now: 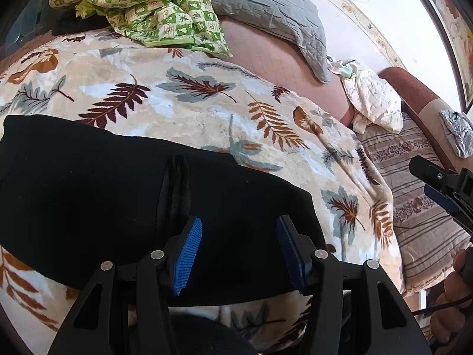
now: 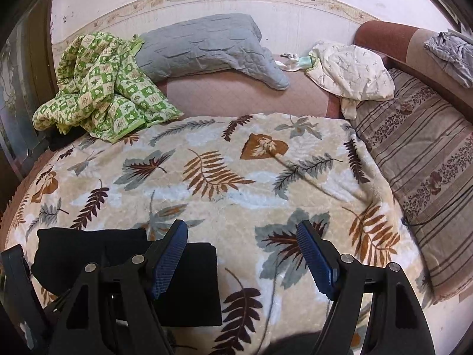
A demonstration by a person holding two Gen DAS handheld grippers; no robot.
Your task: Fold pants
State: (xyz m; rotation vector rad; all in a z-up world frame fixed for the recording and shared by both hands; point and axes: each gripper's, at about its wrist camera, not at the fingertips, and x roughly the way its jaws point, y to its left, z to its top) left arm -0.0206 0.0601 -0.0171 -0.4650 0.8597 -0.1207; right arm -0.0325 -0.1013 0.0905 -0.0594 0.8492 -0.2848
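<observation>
The black pants (image 1: 103, 195) lie folded into a flat rectangle on a leaf-print blanket (image 1: 192, 109). My left gripper (image 1: 239, 230) hovers just above their near right part, open, with nothing between its blue pads (image 1: 186, 260). In the right wrist view the same pants (image 2: 192, 284) sit at the lower left. My right gripper (image 2: 242, 236) is raised over the blanket (image 2: 236, 177) to their right, wide open and empty; its left finger overlaps the pants in the picture. The right gripper (image 1: 443, 186) also shows at the right edge of the left wrist view, held by a hand (image 1: 452, 301).
A green checked quilt (image 2: 103, 88) and a grey pillow (image 2: 207, 47) lie at the back by the wall. A cream cloth (image 2: 351, 74) and a striped floral cushion (image 2: 422, 159) sit to the right. A grey cloth (image 2: 452, 56) rests on the sofa arm.
</observation>
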